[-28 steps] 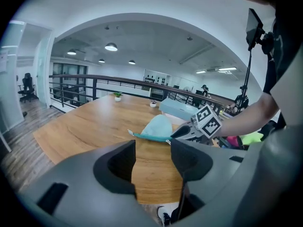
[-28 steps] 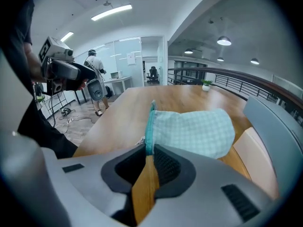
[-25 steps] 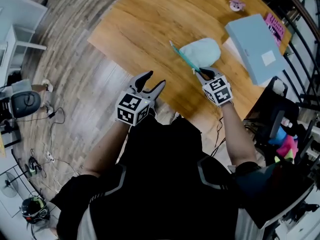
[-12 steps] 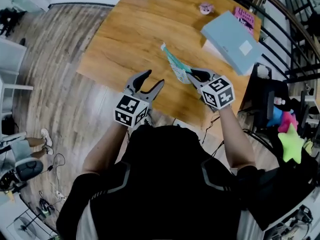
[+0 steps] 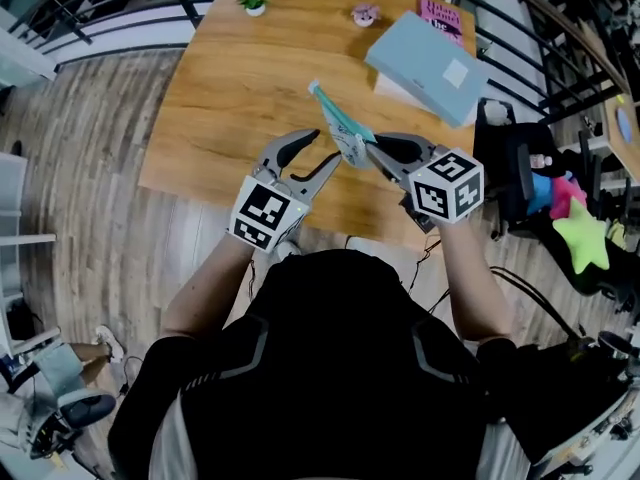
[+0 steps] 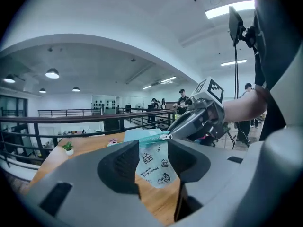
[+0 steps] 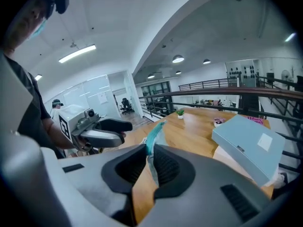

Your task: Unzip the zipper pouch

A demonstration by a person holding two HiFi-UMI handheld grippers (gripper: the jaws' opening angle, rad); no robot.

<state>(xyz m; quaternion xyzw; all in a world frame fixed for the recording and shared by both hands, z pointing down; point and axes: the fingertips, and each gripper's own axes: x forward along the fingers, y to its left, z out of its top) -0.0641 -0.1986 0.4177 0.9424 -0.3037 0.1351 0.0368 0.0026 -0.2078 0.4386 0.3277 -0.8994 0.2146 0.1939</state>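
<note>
The zipper pouch (image 5: 340, 133) is pale mint with small cartoon prints and a teal zipper. It hangs lifted above the wooden table (image 5: 230, 88), in front of the person. My right gripper (image 5: 368, 151) is shut on its zipper end, and the right gripper view shows the pouch edge (image 7: 152, 141) pinched between the jaws. My left gripper (image 5: 318, 151) is at the pouch's lower part with its jaws closing. In the left gripper view the pouch (image 6: 154, 164) hangs between those jaws, which do not visibly press on it, and the metal zipper pull (image 6: 165, 137) shows by the right gripper (image 6: 176, 132).
A light blue box (image 5: 425, 53) lies at the table's far right, with a pink book (image 5: 440, 16) behind it. A small potted plant (image 5: 255, 1) and a pink trinket (image 5: 365, 13) stand at the far edge. Black furniture with bright toys (image 5: 580, 233) is off to the right.
The right gripper has lifted the pouch off the table and brought it nearer. The left gripper has come up around the pouch's lower part, and its jaws have narrowed.
</note>
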